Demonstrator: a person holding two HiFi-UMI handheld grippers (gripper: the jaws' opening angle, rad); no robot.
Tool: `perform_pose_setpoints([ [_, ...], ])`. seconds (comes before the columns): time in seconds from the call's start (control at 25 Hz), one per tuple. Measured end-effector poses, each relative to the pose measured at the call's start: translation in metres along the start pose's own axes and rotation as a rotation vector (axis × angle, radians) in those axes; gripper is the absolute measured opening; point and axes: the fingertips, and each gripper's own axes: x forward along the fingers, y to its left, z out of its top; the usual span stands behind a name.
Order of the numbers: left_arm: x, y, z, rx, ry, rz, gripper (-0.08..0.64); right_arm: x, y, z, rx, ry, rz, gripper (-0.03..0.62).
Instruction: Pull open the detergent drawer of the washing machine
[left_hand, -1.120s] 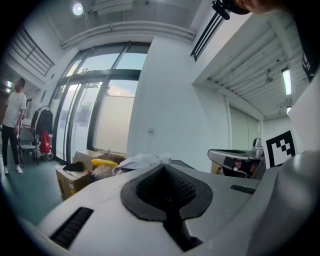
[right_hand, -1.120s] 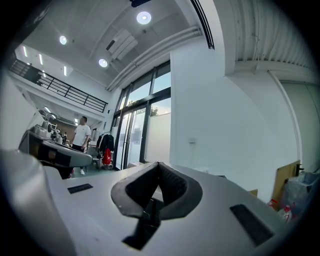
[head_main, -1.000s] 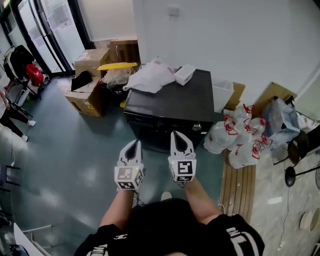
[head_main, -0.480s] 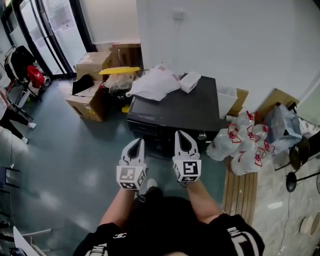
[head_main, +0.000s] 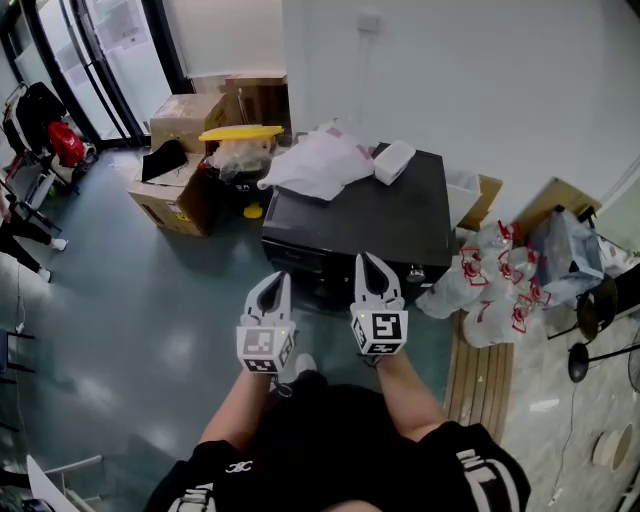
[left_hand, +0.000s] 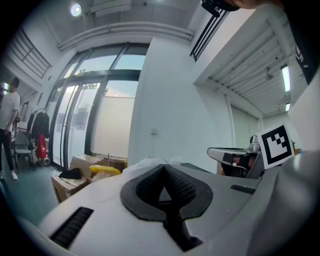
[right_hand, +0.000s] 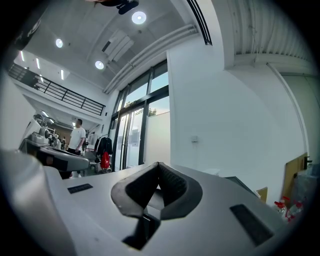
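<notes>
While both grippers hang short of the machine, I log the scene as follows.

- Washing machine: black, against the white wall, front towards me.
- Detergent drawer: I judge it sits in the front panel, the top band under the lid. I cannot pick out its outline from the head view.
- Dial: at the right end of that band.
- Left gripper: jaws together, nothing between them, near the panel but apart from it.
- Right gripper: jaws together as well, empty, just short of the lid's edge.
- On the lid: a plastic bag and a white box, both towards the back.
- Beside the machine: cardboard boxes and tied bags.

Handling note, my judgement: part one gripper's jaws before closing in, take the drawer's lip squarely, then draw straight back and level. Keep the other gripper clear of the dial.

Writing: no brand legible on the machine. Only square black-and-white markers on the grippers, and white sleeve lettering too cropped to read.
</notes>
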Motion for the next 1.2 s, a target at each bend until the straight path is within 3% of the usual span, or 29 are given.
perform_pose_setpoints([
  [0.16, 0.005, 0.013, -0.006, -0.078, -0.022, -0.025, 0.023, 0.007, 0.005, -0.012, -0.008, 0.024, 0.009, 0.002],
  [0.24, 0.008, 0.012, -0.007, -0.161, -0.042, -0.086, 0.305, 0.010, 0.006, -0.015, -0.016, 0.035, 0.015, 0.002],
  [0.32, 0.011, 0.016, -0.009, -0.251, -0.058, -0.116, 0.349, 0.015, 0.006, -0.015, -0.024, 0.038, 0.019, 0.002],
  [0.68, 0.019, 0.035, -0.038, -0.791, -0.109, -0.267, 0.359, 0.024, 0.008, -0.018, -0.025, 0.054, 0.041, 0.002],
  [0.84, 0.028, 0.045, -0.072, -0.957, -0.094, -0.264, 0.357, 0.026, 0.002, -0.025, -0.022, 0.075, 0.034, 0.002],
  [0.96, 0.036, 0.052, -0.103, -1.154, -0.074, -0.237, 0.356, 0.028, -0.004, -0.031, -0.021, 0.094, 0.022, 0.002],
  [1.2, 0.058, 0.055, -0.134, -1.301, -0.073, -0.278, 0.357, 0.032, -0.018, -0.045, -0.026, 0.137, -0.006, 0.002],
])
